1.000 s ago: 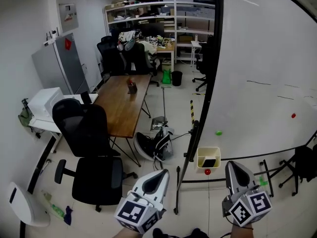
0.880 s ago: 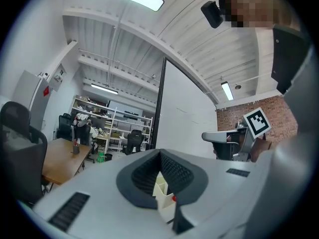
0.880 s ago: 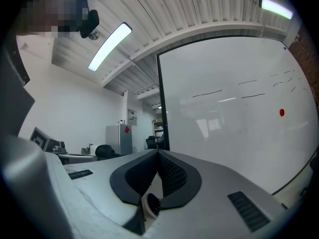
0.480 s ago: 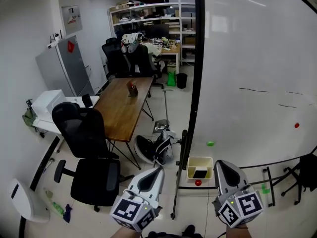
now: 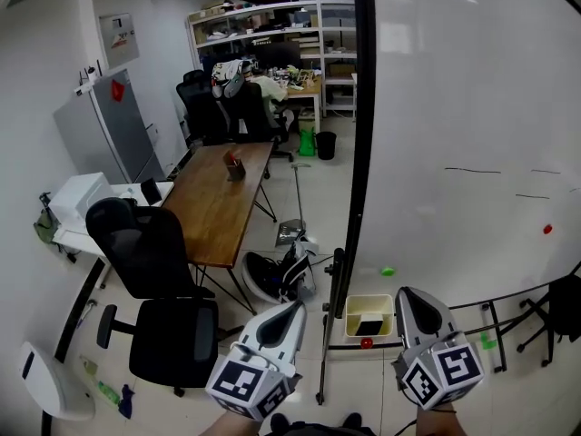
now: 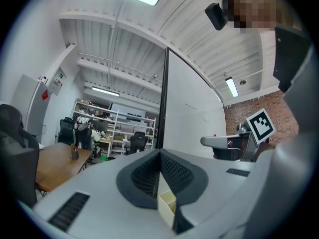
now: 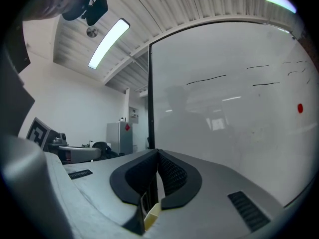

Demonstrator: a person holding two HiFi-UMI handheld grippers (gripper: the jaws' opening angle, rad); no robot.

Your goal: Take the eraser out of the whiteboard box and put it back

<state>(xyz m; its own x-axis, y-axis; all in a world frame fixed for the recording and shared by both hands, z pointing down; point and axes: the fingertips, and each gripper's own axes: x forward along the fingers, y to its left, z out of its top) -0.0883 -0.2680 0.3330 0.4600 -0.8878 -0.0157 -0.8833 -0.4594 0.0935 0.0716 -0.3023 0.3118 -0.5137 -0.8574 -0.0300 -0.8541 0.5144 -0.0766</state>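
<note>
A cream whiteboard box [image 5: 369, 309] hangs at the lower left corner of the big whiteboard [image 5: 472, 134], with the black eraser [image 5: 369, 325] lying inside it. A red magnet [image 5: 366, 342] sits just under the box and a green one [image 5: 388, 271] above it. In the head view my left gripper [image 5: 295, 307] is at the bottom, left of the box, and my right gripper [image 5: 406, 292] is just right of it. Both are shut with nothing between their fingers. The right gripper [image 7: 157, 153] faces the whiteboard [image 7: 224, 108]. The left gripper [image 6: 160, 153] points along the board's edge.
The whiteboard's black stand leg [image 5: 331, 334] rises between the grippers. A bag [image 5: 277, 275] lies on the floor by it. To the left stand a black office chair [image 5: 154, 271], a wooden table [image 5: 218, 198] and a grey cabinet [image 5: 95, 134]. Shelves [image 5: 272, 34] line the far wall.
The box and the whiteboard's corner have slid lower in the head view, nearer to both grippers. Both grippers stayed shut and empty.
</note>
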